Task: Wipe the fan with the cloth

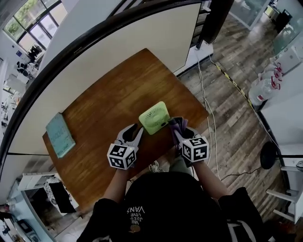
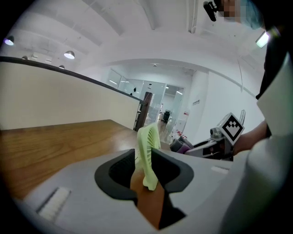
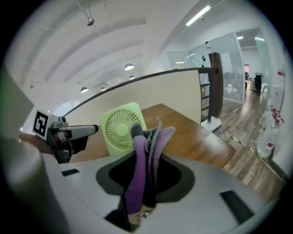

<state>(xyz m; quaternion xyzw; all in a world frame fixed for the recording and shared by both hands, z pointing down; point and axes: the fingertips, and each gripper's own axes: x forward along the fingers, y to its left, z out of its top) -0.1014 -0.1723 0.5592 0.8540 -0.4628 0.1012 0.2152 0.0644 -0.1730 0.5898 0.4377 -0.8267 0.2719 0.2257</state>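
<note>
Wooden desk point(image 1: 94, 123) seen from above: we steady the small green fan point(image 1: 154, 117), upright near its front edge, our left hand-held gripper point(image 1: 137, 129) clamped on its thin rim. Our right hand-held gripper point(image 1: 177, 126) pinches a soft purple cloth point(image 3: 136, 173). The fan looks light, easily tipped.

Bright, even indoor light from ceiling lamps point(image 2: 69, 55) and windows point(image 1: 33, 12); strong fisheye curvature, dark vignetted corners.
</note>
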